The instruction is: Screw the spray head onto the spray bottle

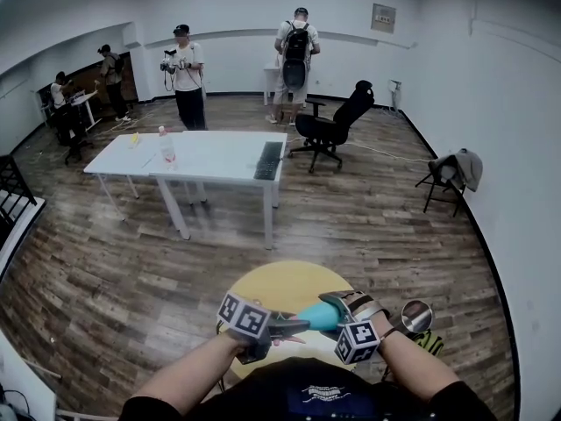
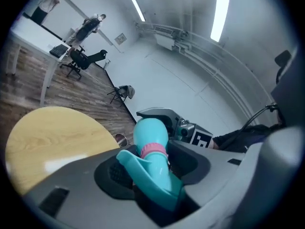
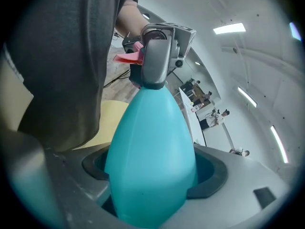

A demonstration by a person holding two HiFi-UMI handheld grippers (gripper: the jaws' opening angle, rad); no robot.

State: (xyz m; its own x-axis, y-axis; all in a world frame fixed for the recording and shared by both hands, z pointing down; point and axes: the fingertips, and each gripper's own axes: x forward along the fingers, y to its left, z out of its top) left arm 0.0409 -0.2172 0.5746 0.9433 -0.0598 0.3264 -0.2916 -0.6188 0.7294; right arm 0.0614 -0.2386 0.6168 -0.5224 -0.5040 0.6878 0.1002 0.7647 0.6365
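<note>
Where the head view looks down, a round yellow wooden counter [image 1: 280, 279] sits just in front of the person, on a plank floor [image 1: 377, 226]. Farther off stand a long white table [image 1: 219, 152] with a keyboard [image 1: 269, 160] on it, a black office chair [image 1: 337, 125], and several people by the walls. Over the near edge of the counter, the teal spray bottle [image 1: 320, 317] lies roughly level between the two tools. The left gripper [image 1: 298, 326] reaches in from the left and the right gripper [image 1: 337, 310] from the right. Both forearms come up from the bottom edge and converge.

From the left gripper view, the counter [image 2: 52, 132] shows at the left, with white walls and ceiling strip lights [image 2: 221, 8] beyond. The left gripper [image 2: 152, 151] has its jaws partly open and closed in on the teal spray head [image 2: 152, 175]. A pink collar [image 2: 153, 150] joins the head to the spray bottle [image 2: 150, 132], which points away towards the right gripper [image 2: 159, 113]. Whether the thread is fully home cannot be told.

From the right gripper view, the counter [image 3: 112, 113] shows beside the person's dark shirt [image 3: 71, 56]. The right gripper [image 3: 152, 171] has its jaws spread wide and pressing both sides of the spray bottle [image 3: 150, 147] at its fat body. The bottle narrows towards the left gripper [image 3: 155, 61] at its neck, where a pink part [image 3: 131, 57] sticks out sideways.
</note>
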